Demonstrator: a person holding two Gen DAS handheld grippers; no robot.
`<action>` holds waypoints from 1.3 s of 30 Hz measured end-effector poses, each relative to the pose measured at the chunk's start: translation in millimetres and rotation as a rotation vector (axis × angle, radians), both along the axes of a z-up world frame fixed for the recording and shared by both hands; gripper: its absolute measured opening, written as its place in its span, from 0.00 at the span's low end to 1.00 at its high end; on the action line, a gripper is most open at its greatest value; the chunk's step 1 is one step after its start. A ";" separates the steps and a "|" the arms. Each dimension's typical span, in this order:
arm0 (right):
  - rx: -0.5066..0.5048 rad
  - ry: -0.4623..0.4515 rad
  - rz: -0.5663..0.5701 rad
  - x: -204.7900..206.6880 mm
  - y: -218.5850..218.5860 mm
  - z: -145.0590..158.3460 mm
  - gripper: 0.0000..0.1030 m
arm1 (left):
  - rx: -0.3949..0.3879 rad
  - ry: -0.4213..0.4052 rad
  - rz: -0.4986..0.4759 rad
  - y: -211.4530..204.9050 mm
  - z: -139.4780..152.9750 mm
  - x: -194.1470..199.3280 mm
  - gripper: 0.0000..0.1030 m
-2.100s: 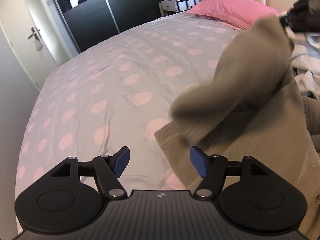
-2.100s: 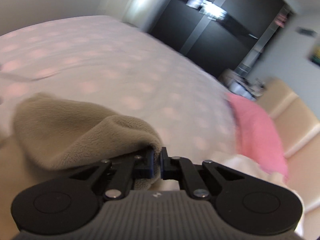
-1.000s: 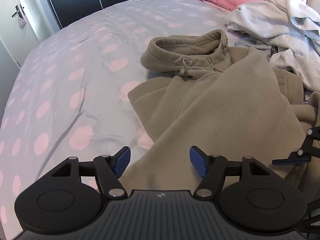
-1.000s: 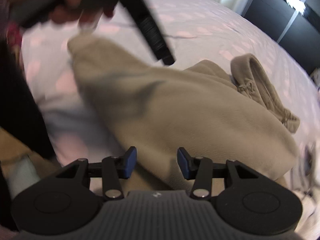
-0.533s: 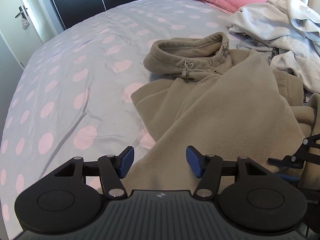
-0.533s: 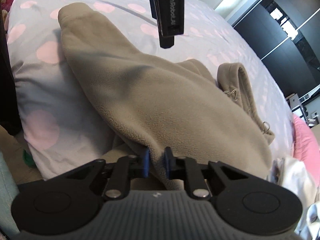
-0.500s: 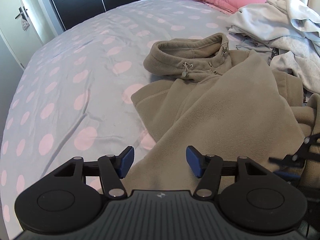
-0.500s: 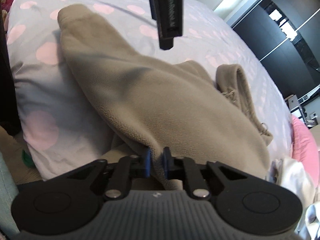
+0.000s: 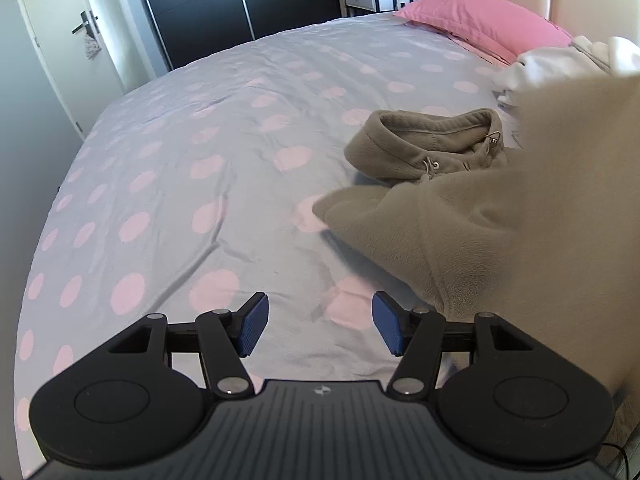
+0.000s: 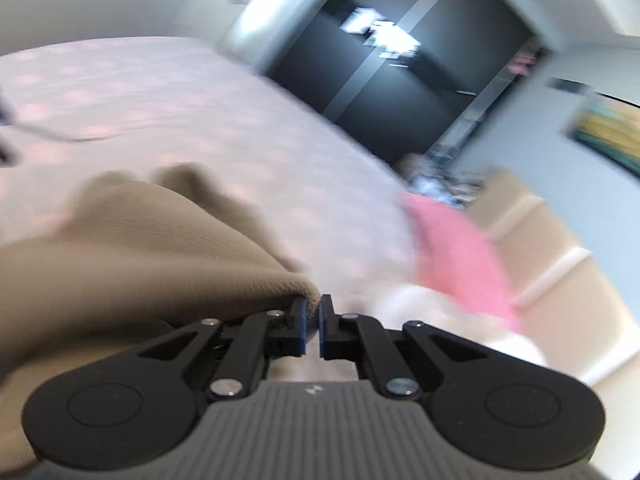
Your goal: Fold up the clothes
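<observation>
Bedroom, daylight; broad bed under a pale grey duvet with pink dots [image 9: 208, 168], pink pillow [image 9: 476, 20] at the headboard end, black wardrobe doors behind. A heap of white and pale garments [image 9: 560, 60] lay beside the pillow.

The beige fleece hooded pullover [image 9: 500, 232] lay on the right side of the bed, part on the duvet and part lifted. Its hood [image 9: 424, 148] rested flat, opening facing the wardrobe side. A wide panel rose at the right edge of the left wrist view, hanging slack.

The right gripper [image 10: 311, 326] had its jaws nearly closed on an edge of the fleece, only a thin gap showing; that view was badly blurred. The left gripper [image 9: 318, 328] hovered over bare duvet near the pullover's lower edge, jaws wide apart, holding nothing.

Handling, by my judgement: thick, soft, limp, fairly light, not slippery; it drapes from any pinch and bunches. Hems, cuffs and shoulder seams looked the best holds.

Long axis seemed to run from the hood toward the grippers, hood end toward the pillow. Sleeve positions could not be made out.
</observation>
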State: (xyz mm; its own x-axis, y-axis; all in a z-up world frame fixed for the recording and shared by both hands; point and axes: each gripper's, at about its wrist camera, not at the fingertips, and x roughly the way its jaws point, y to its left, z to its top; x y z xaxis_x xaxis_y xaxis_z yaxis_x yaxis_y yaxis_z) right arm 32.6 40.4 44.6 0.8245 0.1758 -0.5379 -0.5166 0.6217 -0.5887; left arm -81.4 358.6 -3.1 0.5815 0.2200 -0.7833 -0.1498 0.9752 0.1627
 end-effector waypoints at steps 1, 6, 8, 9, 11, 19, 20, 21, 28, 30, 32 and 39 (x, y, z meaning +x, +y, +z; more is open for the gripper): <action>0.004 -0.014 -0.047 11.3 -12.4 5.6 0.04 | 0.002 0.004 -0.002 -0.3 -1.2 1.0 0.55; 0.021 -0.084 -0.285 68.0 -74.4 33.5 0.04 | 0.004 0.025 -0.030 -7.1 -8.3 5.2 0.55; 0.024 -0.092 -0.360 86.3 -95.7 40.4 0.04 | -0.018 0.025 -0.042 -8.3 -11.9 6.8 0.55; 0.015 -0.059 -0.358 86.8 -99.4 35.6 0.04 | -0.038 0.024 -0.046 -7.8 -13.7 8.2 0.55; -0.002 0.008 -0.355 87.9 -106.8 25.9 0.05 | -0.084 0.022 -0.049 -6.0 -17.0 12.7 0.55; -0.070 0.277 -0.339 92.1 -136.6 -12.9 0.21 | -0.221 -0.017 -0.052 0.8 -11.2 52.7 0.60; -0.079 0.310 -0.337 92.6 -140.3 -17.8 0.27 | -0.234 -0.023 -0.060 1.7 -10.3 58.9 0.62; -0.087 0.344 -0.334 93.2 -144.0 -22.6 0.29 | -0.245 -0.023 -0.070 2.8 -10.1 66.2 0.63; -0.072 0.369 -0.241 103.4 -136.7 35.7 0.39 | -0.283 0.006 -0.081 14.2 -12.6 133.8 0.63; -0.030 0.367 -0.218 122.5 -128.4 47.5 0.40 | -0.307 -0.002 -0.078 18.6 -12.4 153.4 0.63; 0.013 0.372 -0.194 144.8 -115.6 53.6 0.42 | -0.340 -0.007 -0.077 25.6 -15.6 173.7 0.66; 0.189 0.538 -0.148 235.8 -57.4 32.5 0.54 | -0.487 0.036 -0.041 62.1 -53.4 238.5 0.67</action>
State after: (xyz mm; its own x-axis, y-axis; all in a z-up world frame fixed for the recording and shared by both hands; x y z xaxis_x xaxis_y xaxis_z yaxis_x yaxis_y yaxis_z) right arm 268.4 -17.0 77.1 0.4675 0.2128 -0.8580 -0.6116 0.7787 -0.1401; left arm 157.1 420.7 -56.5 0.5524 -0.1996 -0.8093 -0.1121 0.9443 -0.3094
